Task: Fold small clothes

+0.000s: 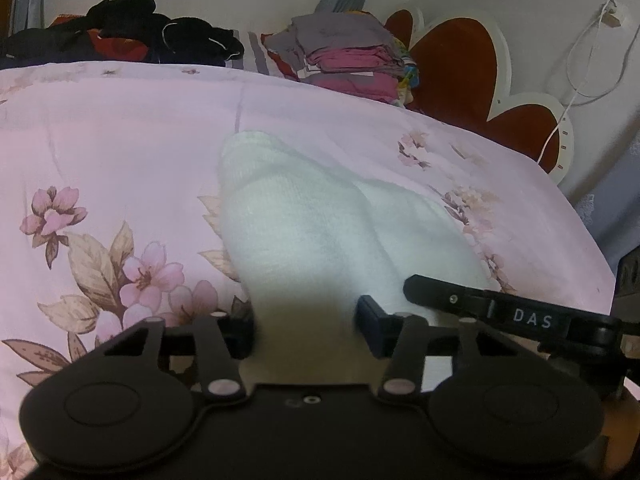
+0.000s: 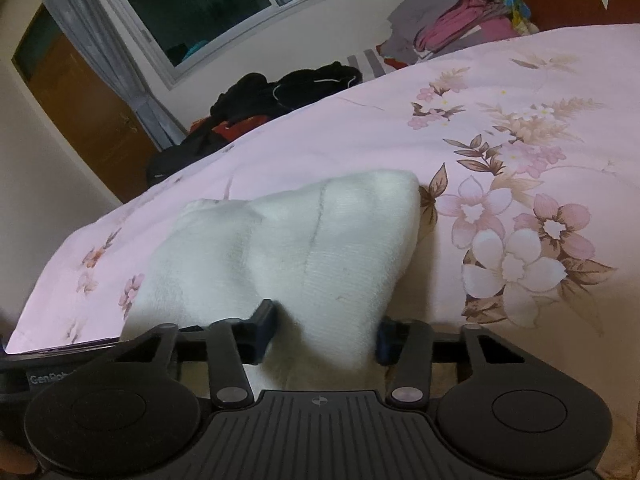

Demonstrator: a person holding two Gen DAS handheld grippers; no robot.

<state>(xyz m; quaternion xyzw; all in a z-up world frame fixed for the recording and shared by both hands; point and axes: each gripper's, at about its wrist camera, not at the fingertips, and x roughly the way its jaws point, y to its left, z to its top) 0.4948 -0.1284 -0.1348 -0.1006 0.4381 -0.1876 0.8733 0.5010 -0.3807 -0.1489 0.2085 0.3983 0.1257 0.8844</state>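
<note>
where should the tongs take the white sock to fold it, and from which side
Take the sock at its near end, coming in low from the bed's near edge. That end already sits between the fingers of both the left tongs and the right tongs; the rest lies flat on the floral sheet, pointing away.

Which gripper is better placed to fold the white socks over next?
Right, probably. The right gripper straddles one narrow end of the white knit socks; the left gripper straddles a wider bunch, and the other gripper crowds it.
</note>
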